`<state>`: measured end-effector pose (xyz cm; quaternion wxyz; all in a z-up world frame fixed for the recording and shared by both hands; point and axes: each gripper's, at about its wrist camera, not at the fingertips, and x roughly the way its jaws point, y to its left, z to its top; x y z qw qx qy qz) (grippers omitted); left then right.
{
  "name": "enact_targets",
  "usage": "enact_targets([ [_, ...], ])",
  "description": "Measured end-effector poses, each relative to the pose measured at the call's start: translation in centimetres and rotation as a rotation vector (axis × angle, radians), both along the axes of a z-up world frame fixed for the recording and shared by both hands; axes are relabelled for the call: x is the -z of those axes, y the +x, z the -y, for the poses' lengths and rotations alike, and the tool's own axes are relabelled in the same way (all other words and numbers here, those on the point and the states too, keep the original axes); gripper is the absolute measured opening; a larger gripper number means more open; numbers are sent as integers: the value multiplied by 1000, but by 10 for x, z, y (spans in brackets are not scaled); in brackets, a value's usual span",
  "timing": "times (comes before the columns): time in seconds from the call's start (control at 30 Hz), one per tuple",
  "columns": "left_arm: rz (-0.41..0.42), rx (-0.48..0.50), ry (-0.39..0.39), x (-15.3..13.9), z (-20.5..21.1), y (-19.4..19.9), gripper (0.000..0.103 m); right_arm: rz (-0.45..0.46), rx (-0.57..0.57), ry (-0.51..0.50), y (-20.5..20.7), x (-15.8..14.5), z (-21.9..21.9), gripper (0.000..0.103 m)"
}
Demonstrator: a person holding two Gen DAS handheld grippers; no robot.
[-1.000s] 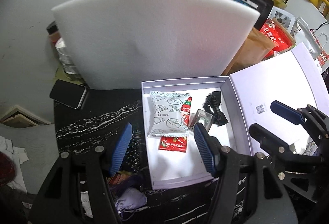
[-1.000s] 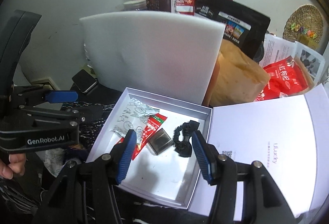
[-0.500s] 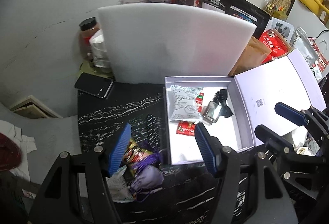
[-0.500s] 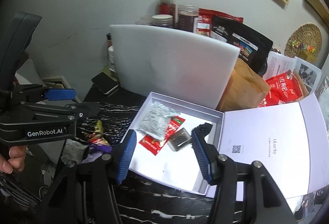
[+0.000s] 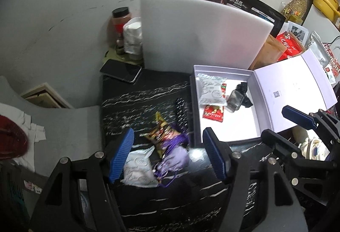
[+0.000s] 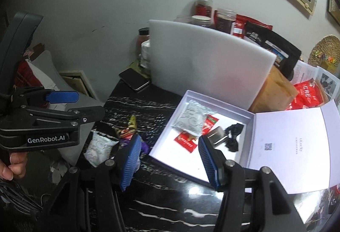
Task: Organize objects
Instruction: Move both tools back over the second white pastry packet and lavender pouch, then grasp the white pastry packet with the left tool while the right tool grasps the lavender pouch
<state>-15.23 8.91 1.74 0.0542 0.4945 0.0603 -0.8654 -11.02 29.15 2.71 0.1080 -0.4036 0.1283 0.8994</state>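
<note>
An open white box (image 5: 231, 125) (image 6: 170, 151) sits on the black marble table (image 5: 136, 100). It holds a white sachet (image 5: 210, 91) (image 6: 190, 120), red packets (image 5: 213, 113), a small metal case (image 5: 234, 98) (image 6: 216, 135) and a black scrunchie (image 6: 233, 136). Left of the box lie a gold snack wrapper (image 5: 161, 133), a purple pouch (image 5: 174, 159), another white sachet (image 5: 138, 170) (image 6: 98, 147) and a black comb (image 5: 180, 111). My left gripper (image 5: 167, 157) is open above that pile. My right gripper (image 6: 170, 162) is open and empty over the box's near-left edge.
A white foam board (image 5: 199, 34) stands behind the box. A phone (image 5: 121, 71) lies at the table's back left. Jars, bags and red packets (image 6: 306, 93) crowd the back and right. The box lid (image 6: 291, 147) lies open to the right.
Both grippers have pulled back and up from the box. The pile of loose items left of the box has come into view. Both stay open.
</note>
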Motion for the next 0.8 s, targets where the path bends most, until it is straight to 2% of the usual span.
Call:
enact_targets([
  [0.47,39,-71,49,32,42,39,66,38,-82,-37,-25,21,42,56],
  [0.8,99,-85,66,64,55,35,66,75,-119,-86,-47,47,52,56],
])
